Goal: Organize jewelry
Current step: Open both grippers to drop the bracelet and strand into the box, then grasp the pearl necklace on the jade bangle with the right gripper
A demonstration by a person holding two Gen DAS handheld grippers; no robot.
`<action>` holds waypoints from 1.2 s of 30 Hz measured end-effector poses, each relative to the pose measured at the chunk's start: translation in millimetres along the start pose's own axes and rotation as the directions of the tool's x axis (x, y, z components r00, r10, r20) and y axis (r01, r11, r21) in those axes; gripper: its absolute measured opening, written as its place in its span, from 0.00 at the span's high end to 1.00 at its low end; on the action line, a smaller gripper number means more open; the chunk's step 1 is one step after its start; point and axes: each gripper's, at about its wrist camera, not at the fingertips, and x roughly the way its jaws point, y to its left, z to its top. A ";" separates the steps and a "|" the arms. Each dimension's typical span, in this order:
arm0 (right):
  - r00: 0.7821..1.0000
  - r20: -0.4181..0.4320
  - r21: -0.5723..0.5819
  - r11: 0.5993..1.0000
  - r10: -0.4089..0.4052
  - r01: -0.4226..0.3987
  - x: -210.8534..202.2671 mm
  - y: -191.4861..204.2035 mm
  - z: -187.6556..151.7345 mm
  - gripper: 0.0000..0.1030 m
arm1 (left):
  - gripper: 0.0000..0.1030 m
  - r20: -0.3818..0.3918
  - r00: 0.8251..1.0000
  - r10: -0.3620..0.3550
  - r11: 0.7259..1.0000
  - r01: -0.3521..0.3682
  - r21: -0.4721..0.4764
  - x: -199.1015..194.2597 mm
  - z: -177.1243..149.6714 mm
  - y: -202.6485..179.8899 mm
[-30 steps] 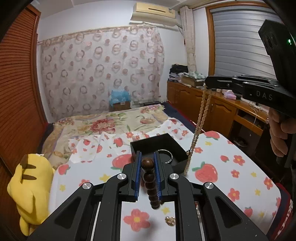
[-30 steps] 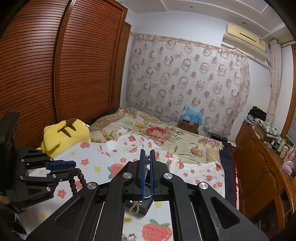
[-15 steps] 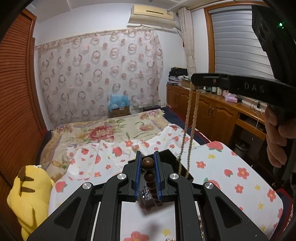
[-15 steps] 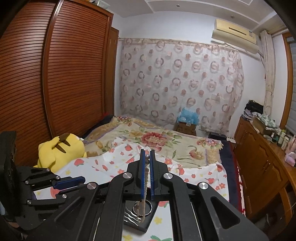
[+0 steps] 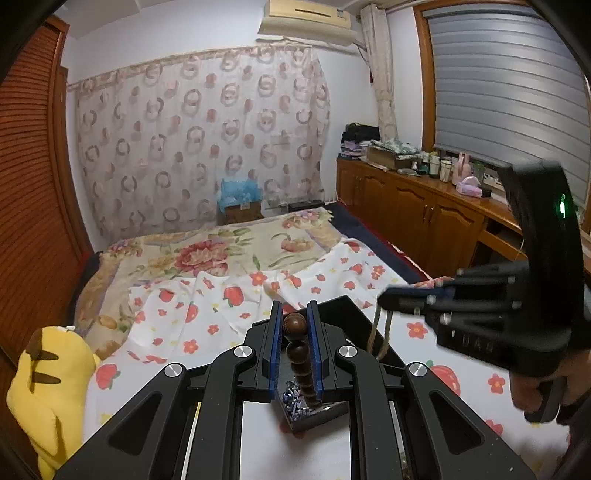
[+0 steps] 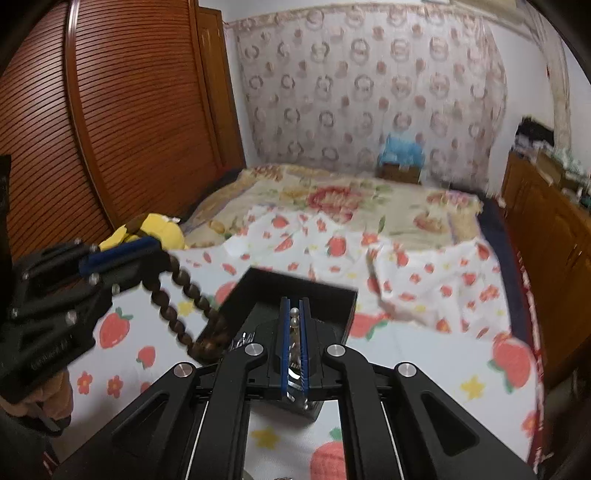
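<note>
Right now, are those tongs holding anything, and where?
Left tongs pinch the brown bead bracelet by its top bead; right tongs pinch the pale bead strand near its top.

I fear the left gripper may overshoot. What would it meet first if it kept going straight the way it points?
Probably the black jewelry box: the left gripper, shut on the brown bead bracelet, aims down into it, with the far wall just beyond its tips. Depth is unclear.

Bedroom with slatted wooden wardrobe doors (image 6: 122, 122) and ring-patterned curtain (image 5: 199, 147). Air conditioner (image 5: 306, 16) overhead, grey blind (image 5: 506, 92) over window. Wooden cabinets (image 5: 417, 218) beside floral-covered bed (image 5: 221, 254).
</note>
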 end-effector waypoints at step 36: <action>0.993 -0.119 -0.077 0.996 0.026 -0.035 -32.3 -4.1 -120.6 0.84 | 0.24 -0.094 0.996 -0.006 1.000 0.008 0.020 3.3 -65.6 -23.2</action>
